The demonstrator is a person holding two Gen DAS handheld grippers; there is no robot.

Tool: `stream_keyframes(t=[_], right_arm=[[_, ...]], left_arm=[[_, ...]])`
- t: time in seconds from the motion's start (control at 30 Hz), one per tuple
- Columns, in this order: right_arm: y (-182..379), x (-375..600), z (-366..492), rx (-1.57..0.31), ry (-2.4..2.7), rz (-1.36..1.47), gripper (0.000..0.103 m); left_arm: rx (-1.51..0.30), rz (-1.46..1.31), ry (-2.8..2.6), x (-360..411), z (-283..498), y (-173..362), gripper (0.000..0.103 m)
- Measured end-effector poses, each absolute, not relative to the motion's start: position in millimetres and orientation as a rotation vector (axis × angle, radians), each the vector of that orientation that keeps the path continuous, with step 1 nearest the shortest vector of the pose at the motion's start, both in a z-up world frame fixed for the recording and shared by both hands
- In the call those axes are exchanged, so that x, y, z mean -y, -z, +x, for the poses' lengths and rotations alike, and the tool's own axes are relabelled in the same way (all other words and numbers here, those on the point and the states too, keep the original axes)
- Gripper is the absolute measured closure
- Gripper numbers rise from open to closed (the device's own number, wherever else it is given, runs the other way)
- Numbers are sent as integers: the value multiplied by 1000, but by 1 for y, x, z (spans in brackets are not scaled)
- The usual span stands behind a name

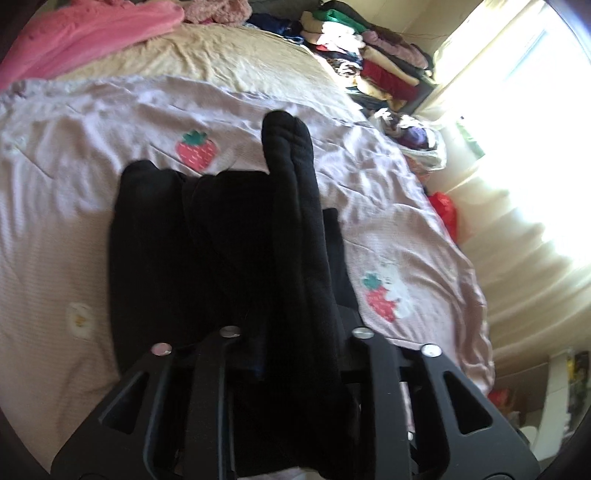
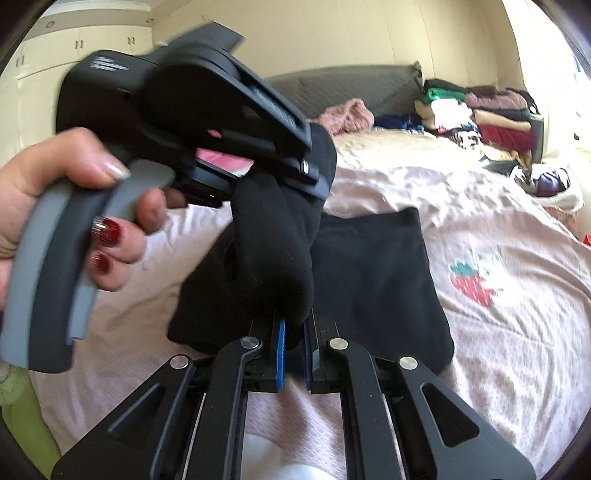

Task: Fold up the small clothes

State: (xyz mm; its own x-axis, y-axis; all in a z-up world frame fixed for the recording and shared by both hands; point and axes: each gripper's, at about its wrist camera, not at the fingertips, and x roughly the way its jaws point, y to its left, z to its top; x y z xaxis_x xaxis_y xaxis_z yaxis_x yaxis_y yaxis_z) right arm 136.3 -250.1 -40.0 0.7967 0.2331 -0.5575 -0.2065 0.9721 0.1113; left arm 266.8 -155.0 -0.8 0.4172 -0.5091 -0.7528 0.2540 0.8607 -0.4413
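Note:
A black garment lies partly flat on the pale pink strawberry bedspread. One end of it is bunched into a thick roll and lifted off the bed. My right gripper is shut on the lower end of that roll, blue pads pressing on both sides. My left gripper, held by a hand, grips the roll's upper end from the left. In the left wrist view the black garment drapes over and between the left gripper's fingers and hides the tips.
Stacks of folded clothes sit at the bed's far corner, also seen in the right wrist view. A pink blanket lies at the far left. A bright curtained window runs along the bed's right edge.

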Motion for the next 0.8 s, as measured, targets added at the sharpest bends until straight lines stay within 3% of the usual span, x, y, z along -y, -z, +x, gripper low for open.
stream_keyframes(t=[0.07,0.3,0.43,0.5,0.53,0.8], right_arm=[[49,255,140,-653,-213,49,96],[62,265,142,-736,-175,134,92],[49,274,129,-749,-172,164,78],[36,280,118,-722,-162,164,67],[29,284,115,-710,-151,164,57],[-23,308,162,-713,-148,119,51]], left_arm=[[-1027,-287,504,148,259,-3,73],[-925,-231,439,94,221,-17,73],[-939,-137,376,81,218,-4,73],[-930,-119,365,78,217,-1,73],[-932,-119,364,77,216,2,73],[-941,-87,377,83,206,15,73]])
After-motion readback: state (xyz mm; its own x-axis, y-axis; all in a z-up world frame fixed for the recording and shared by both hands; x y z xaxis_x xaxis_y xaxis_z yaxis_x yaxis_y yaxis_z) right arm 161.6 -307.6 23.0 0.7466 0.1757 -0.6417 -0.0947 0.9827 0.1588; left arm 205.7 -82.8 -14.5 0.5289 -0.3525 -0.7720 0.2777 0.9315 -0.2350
